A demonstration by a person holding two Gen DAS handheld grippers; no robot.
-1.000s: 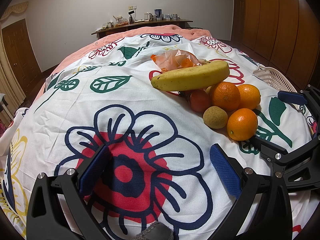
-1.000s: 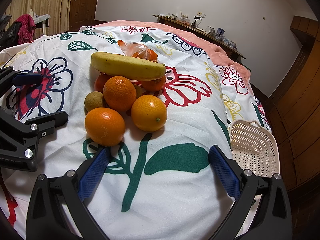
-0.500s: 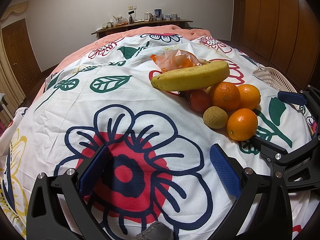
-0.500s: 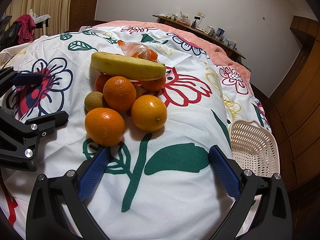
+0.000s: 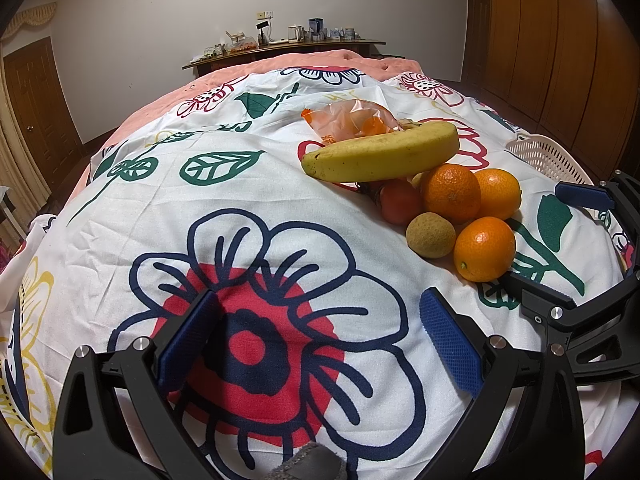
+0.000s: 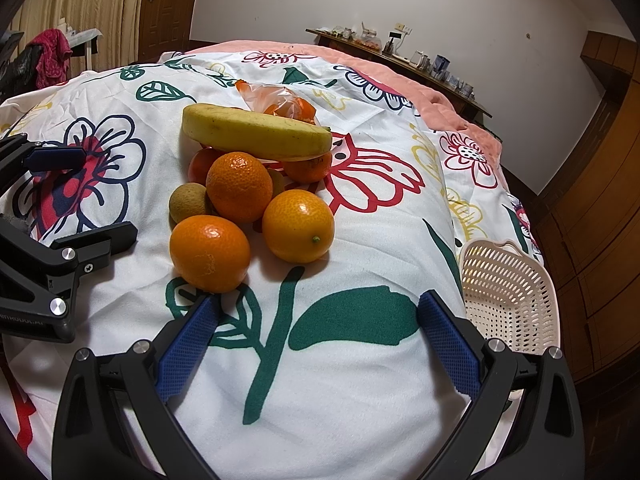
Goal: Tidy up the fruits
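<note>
A pile of fruit lies on a flowered bedspread point(image 5: 240, 208): a banana point(image 5: 380, 154) across the top, several oranges point(image 5: 484, 249), a red fruit point(image 5: 400, 202) and a brownish round fruit point(image 5: 430, 235). In the right wrist view the banana point(image 6: 256, 132) rests on oranges point(image 6: 210, 253) and the brownish fruit point(image 6: 187, 203). My left gripper point(image 5: 320, 332) is open and empty, left of the pile. My right gripper point(image 6: 316, 336) is open and empty, just short of the nearest orange. A white perforated basket point(image 6: 508, 300) stands to its right.
A plastic bag of orange pieces point(image 5: 352, 122) lies behind the banana. The basket point(image 5: 540, 156) sits by the bed's right edge, near wooden wardrobes point(image 5: 560, 40). A cluttered shelf point(image 5: 288, 42) stands at the far wall. A door point(image 5: 36, 96) is at left.
</note>
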